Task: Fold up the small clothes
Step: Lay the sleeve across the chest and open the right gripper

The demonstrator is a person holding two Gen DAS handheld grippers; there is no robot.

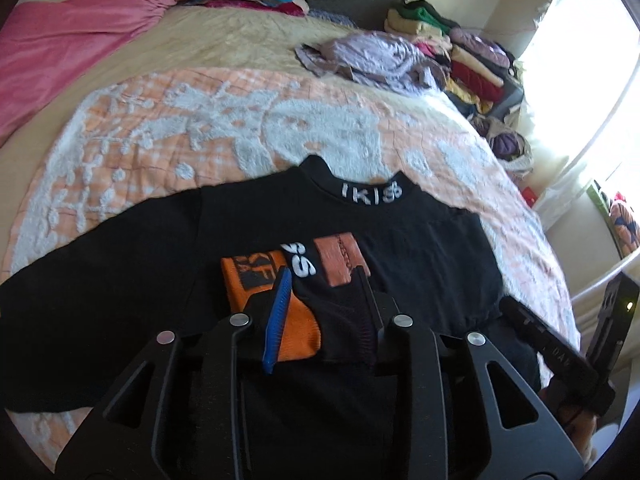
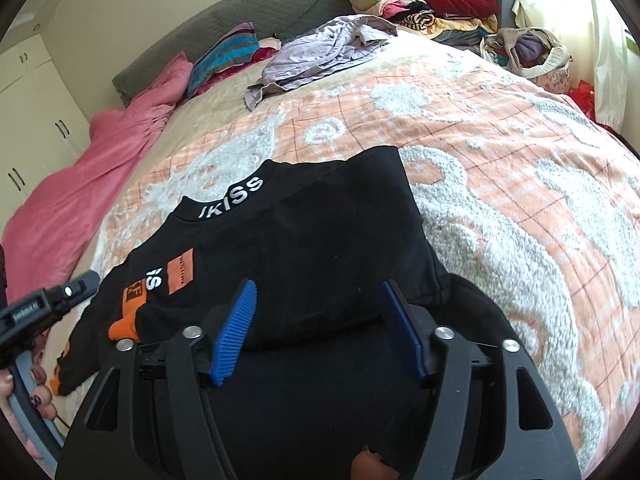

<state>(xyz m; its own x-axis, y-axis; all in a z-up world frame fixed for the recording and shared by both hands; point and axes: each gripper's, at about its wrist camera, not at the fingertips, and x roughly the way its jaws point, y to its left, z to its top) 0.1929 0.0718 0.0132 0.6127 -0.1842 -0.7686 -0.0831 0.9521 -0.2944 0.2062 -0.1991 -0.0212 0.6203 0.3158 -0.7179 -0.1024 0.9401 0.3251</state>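
Spanning both views: a wide bed [image 1: 224,40] covered by an orange-and-white tufted blanket [image 1: 200,120], with a crumpled pink duvet [image 1: 72,36] bunching along its far left side. Lying flat across the blanket's near part: a small black long-sleeved sweatshirt with white collar lettering and orange chest patches [image 1: 420,248], collar pointing toward the headboard, one sleeve stretching off to the left in the left wrist view. Sitting further up the bed: a rumpled lilac garment [image 2: 320,54], apart from the sweatshirt, and beyond it, at the bed's far right corner, a tall stack of folded multicoloured clothes [image 2: 432,0]. Leaning near the grey quilted headboard [image 2: 248,12]: a striped blue-and-brown pillow [image 2: 224,60]. Gripping a gathered fold of the sweatshirt's black and orange fabric: the left gripper [image 1: 322,304], jaws clenched around the bunched cloth just below the chest patches. Hovering over the sweatshirt's lower right part: the right gripper [image 2: 320,328], jaws spread wide apart with only dark cloth showing beneath and between the blue ribbed pads [image 2: 234,332], nothing pinched.
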